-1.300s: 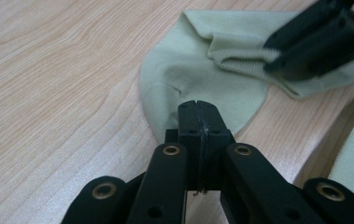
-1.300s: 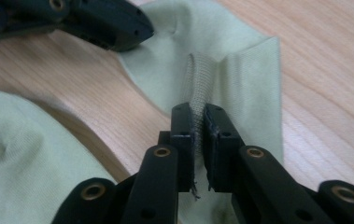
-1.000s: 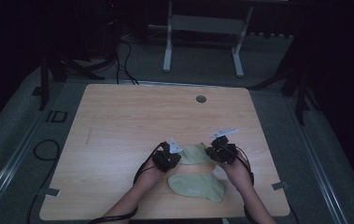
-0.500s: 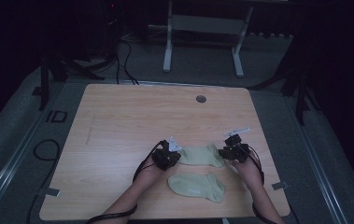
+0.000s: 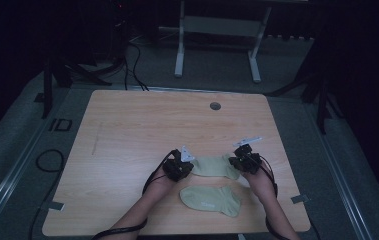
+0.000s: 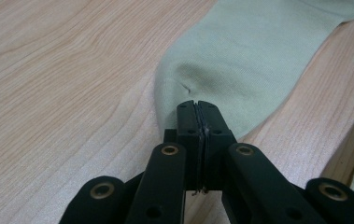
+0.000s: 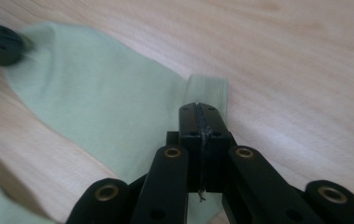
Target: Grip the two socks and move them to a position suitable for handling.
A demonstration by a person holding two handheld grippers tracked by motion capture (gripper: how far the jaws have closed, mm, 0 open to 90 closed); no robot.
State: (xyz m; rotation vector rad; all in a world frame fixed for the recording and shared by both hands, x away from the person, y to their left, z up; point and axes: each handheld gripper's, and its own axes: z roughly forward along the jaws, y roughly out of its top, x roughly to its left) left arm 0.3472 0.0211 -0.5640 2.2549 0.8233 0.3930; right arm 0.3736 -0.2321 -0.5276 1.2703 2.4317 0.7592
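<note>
Pinching one end each of a pale green sock (image 5: 216, 166), the left gripper (image 5: 179, 166) and right gripper (image 5: 246, 161) have their fingers (image 6: 196, 122) pressed together on the fabric. The sock lies stretched flat between them on the tabletop (image 5: 137, 135). Both forearms reach in low. A second sock (image 5: 211, 199) lies nearer the person.
</note>
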